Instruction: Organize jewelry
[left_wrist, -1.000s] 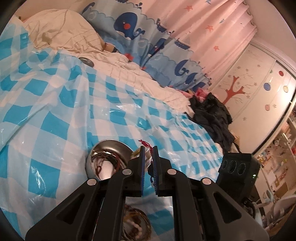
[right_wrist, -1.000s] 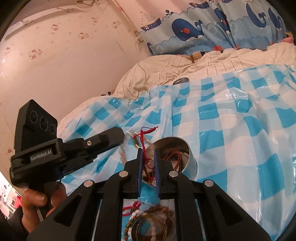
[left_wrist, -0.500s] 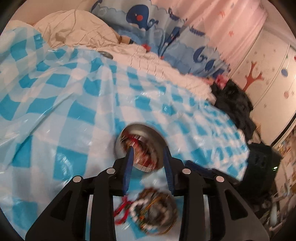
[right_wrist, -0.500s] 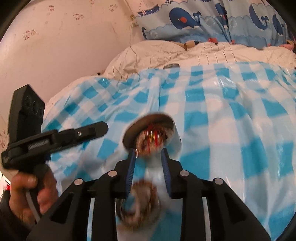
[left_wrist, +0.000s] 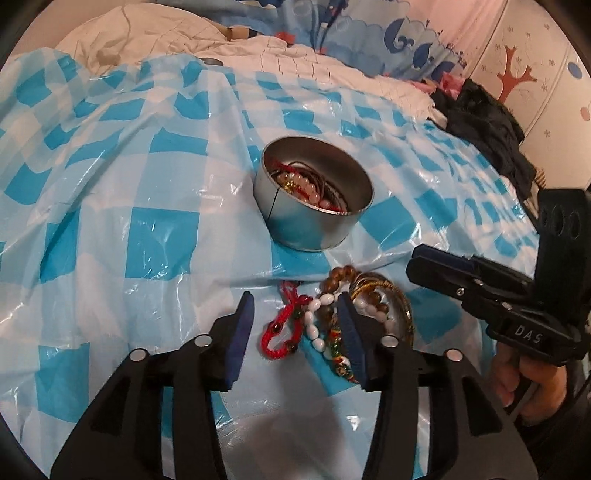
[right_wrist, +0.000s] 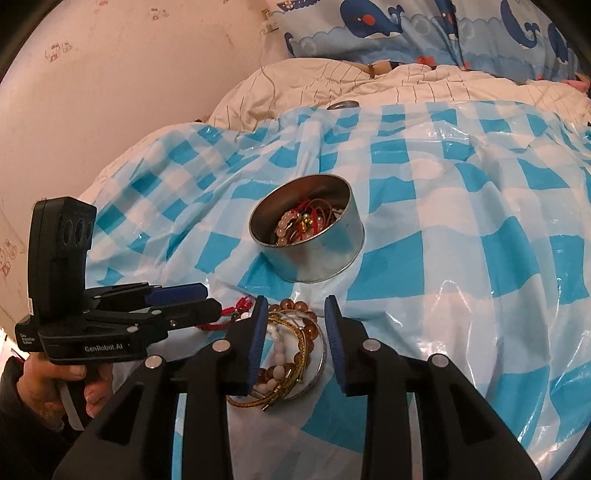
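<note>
Left wrist view: left tool (left_wrist: 295, 317) has just been opening; its jaws stand apart with nothing pinched, straddling the near side of the bracelet pile (left_wrist: 343, 317) that lies on the checkered plastic sheet (left_wrist: 110, 229) over the bed. The red cord bracelet (left_wrist: 280, 328) sits in the gap between the pads, long axis running roughly along the tool's pointing line, so it looks like the natural next pick for this hand. The white bead strand (left_wrist: 314, 325) lies just beside it, touching the right pad. The metal tin (left_wrist: 314, 199) stands farther up the sheet, straight ahead of the pile, already holding several bracelets. The right tool (left_wrist: 443, 269) comes in from the right edge, tips near the gold bangle (left_wrist: 384, 295). Right wrist view: right tool (right_wrist: 295, 325) is also parted, jaws just opened then steady, gripping nothing; it hovers over the bangle (right_wrist: 295, 354) and brown bead bracelet (right_wrist: 295, 310) side of the pile. The tin (right_wrist: 306, 236) lies directly beyond it. The left tool (right_wrist: 195, 299) enters from the left, nearer the red cord (right_wrist: 240, 306). Judgement: each hand takes its own side; the move to the tin is short and forward.
</note>
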